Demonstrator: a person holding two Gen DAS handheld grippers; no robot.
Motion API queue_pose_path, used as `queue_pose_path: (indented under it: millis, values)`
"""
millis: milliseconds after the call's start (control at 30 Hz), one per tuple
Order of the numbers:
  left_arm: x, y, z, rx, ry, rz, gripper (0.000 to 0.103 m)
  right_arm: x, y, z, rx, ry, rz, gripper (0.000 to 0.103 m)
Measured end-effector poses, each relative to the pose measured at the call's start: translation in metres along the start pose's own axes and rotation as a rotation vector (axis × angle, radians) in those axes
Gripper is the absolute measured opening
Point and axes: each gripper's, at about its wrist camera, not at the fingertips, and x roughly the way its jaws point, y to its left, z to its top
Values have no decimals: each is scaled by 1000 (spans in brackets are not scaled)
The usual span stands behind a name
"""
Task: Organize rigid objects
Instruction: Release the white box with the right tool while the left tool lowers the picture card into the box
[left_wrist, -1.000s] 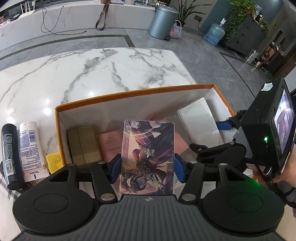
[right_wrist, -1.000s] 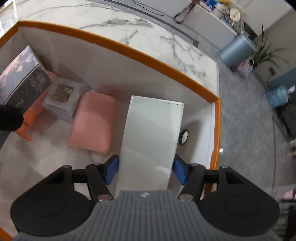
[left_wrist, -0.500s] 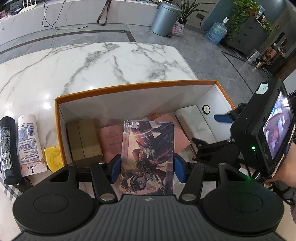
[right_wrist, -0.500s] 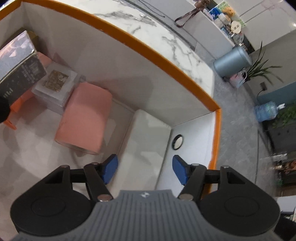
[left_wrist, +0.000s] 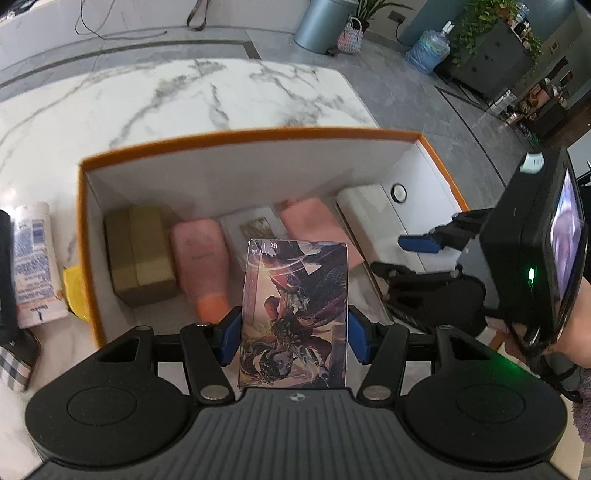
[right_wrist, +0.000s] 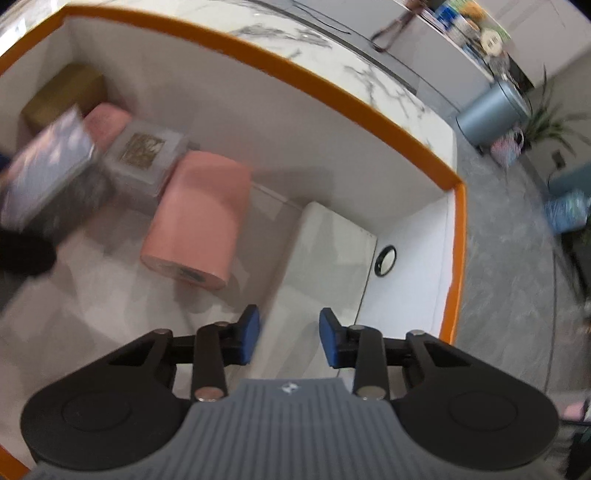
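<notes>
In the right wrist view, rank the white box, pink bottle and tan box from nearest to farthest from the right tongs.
1. White box: just ahead of the right tongs, by the right wall.
2. Pink bottle: left of it, mid-floor.
3. Tan box: far left corner.

left gripper angled steeply down, pads clamped on something flat. right gripper also tipped down, jaws just closed in, nothing between them
</notes>
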Motion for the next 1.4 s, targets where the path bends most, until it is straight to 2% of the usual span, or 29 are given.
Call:
queue_pose_path:
  millis: [67,300,433,633,1133,1333,1400]
  values:
    - [4,-4,-2,-5,20,-9,66,-2,0,-1,9,-3,8,25]
    - [33,-17,-8,-80,129,-63,66,-34,-4,-8,12,-91,-30,26]
    - [46,-19,-3,-145,150,-89,66,-41,-11,-14,7,-105,-29,26]
    - [63,-18,3,-188,175,-69,66,-38,-21,-20,47,-120,-24,27]
    - [69,-35,5,-146,189,-41,67,-42,-22,-29,53,-149,-35,30]
    - [59,-31,3,-130,164,-57,68,-47,-24,-28,67,-152,-37,36]
    - [48,-32,1,-102,135,-61,68,-51,-24,-27,72,-158,-44,42]
